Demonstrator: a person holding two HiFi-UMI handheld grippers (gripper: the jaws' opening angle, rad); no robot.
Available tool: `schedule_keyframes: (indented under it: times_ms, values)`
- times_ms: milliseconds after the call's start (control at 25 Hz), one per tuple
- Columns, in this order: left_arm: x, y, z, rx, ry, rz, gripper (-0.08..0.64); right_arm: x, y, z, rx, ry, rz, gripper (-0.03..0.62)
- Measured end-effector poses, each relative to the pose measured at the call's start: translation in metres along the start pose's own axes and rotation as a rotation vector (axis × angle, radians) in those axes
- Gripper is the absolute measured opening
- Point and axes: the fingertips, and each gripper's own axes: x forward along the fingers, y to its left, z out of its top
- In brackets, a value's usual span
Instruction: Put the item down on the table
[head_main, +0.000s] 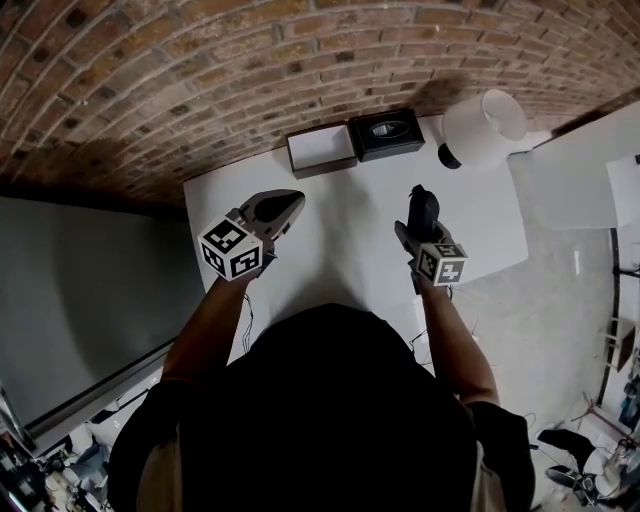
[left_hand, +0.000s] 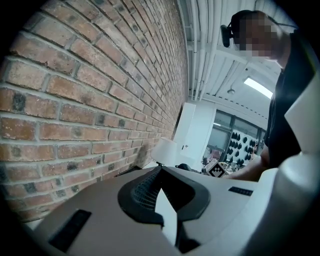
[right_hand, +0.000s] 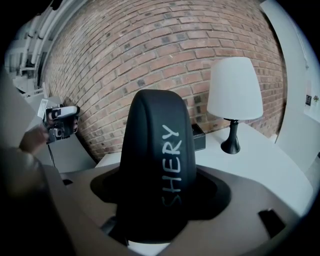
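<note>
My right gripper (head_main: 420, 229) is shut on a tall black item (head_main: 424, 203) with a rounded top, held upright over the white table (head_main: 340, 250). In the right gripper view the black item (right_hand: 157, 165) fills the space between the jaws and bears white lettering. My left gripper (head_main: 284, 208) hovers over the table's left part, tilted, with its jaws together and nothing in them. In the left gripper view the left gripper (left_hand: 162, 200) points at the brick wall, its dark pads close together. It also shows small in the right gripper view, where the left gripper (right_hand: 61, 121) sits far left.
At the table's far edge against the brick wall stand an open white box (head_main: 321, 148), a black box (head_main: 386, 134) and a white lamp (head_main: 483, 128). The lamp (right_hand: 235, 90) is to the right of the held item. A grey surface (head_main: 90, 300) lies left of the table.
</note>
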Motion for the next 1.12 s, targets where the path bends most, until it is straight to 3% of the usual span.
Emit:
schedule_keyframes:
  times_ms: [440, 1120]
  values:
    - [0.003, 0.009, -0.007, -0.019, 0.018, 0.032, 0.018, 0.023, 0.002, -0.020, 0.047, 0.074, 0.036, 0.350]
    - [0.011, 0.017, -0.024, -0.061, 0.041, 0.073, 0.017, 0.062, -0.037, -0.060, -0.012, 0.166, -0.009, 0.351]
